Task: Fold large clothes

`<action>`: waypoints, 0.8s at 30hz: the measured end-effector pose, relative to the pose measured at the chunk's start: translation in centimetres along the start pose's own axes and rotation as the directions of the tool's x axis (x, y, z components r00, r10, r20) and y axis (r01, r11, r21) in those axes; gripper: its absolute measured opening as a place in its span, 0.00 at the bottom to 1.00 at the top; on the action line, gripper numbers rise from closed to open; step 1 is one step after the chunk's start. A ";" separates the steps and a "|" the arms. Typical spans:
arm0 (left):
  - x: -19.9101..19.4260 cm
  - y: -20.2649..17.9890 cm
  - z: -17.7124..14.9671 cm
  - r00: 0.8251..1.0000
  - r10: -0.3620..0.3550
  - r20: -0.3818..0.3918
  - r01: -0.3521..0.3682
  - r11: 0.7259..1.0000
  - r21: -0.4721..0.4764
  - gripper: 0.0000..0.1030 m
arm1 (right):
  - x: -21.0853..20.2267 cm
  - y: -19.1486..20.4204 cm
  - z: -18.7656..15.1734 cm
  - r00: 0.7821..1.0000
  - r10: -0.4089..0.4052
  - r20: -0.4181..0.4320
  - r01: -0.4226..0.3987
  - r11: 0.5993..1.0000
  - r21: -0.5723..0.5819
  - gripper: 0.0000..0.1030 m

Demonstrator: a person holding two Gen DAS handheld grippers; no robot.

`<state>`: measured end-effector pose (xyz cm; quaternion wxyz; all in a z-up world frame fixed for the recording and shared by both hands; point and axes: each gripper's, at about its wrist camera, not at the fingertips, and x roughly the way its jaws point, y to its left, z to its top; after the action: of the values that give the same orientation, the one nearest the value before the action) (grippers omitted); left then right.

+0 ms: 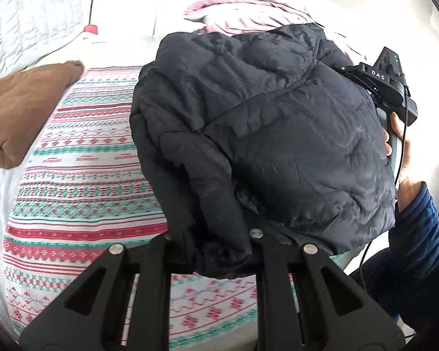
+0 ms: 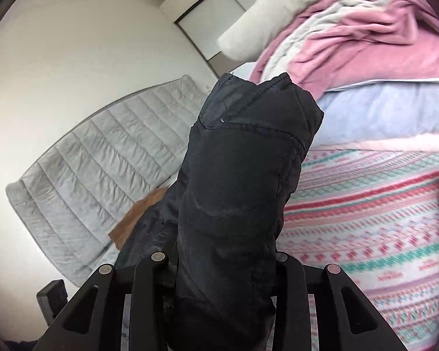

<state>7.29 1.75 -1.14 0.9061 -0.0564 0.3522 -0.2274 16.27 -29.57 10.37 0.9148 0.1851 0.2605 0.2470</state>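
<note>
A black puffer jacket [image 1: 266, 134] hangs folded and lifted above a bed with a red, green and white patterned blanket [image 1: 82, 175]. My left gripper [image 1: 212, 242] is shut on the jacket's near edge, with a bunched fold between its jaws. My right gripper [image 2: 219, 260] is shut on another part of the jacket [image 2: 240, 181], which rises thickly between its jaws. The right gripper's body [image 1: 386, 84] and the hand that holds it show at the jacket's far right in the left wrist view.
A brown folded garment [image 1: 23, 108] lies on the bed's left side. A pink blanket [image 2: 365, 38] and a white pillow [image 2: 278, 14] lie at the bed's head. A grey quilted mattress [image 2: 96, 161] leans against the wall.
</note>
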 end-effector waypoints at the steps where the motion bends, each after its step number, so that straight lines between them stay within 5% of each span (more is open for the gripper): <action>1: 0.0 -0.1 -0.1 1.000 -0.002 -0.004 0.002 1.000 0.003 0.16 | -0.7 -0.5 -0.1 1.000 -0.010 0.000 0.010 1.000 0.007 0.33; 8: 0.1 -1.6 0.5 0.999 -0.043 -0.001 0.043 0.997 0.068 0.16 | -7.6 -2.9 0.0 0.997 -0.057 0.058 0.056 0.998 0.018 0.33; 12: 0.2 -5.6 2.6 0.995 -0.090 0.041 0.084 0.989 0.118 0.16 | -12.7 -4.6 1.9 0.992 -0.090 0.091 0.089 0.996 0.015 0.33; 19: 2.0 -15.4 7.3 0.954 -0.279 0.107 0.261 0.952 0.158 0.16 | -25.3 -7.9 9.5 0.975 -0.165 0.151 0.165 0.986 0.010 0.33; 24: 6.0 -23.7 9.7 0.923 -0.383 0.048 0.368 0.911 0.189 0.16 | -32.7 -11.4 13.8 0.945 -0.284 0.164 0.289 0.957 -0.005 0.33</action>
<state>8.80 -22.60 8.65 0.8610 -0.0523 0.2748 -0.4249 3.90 -59.65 28.63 0.9617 0.1512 0.2060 0.0993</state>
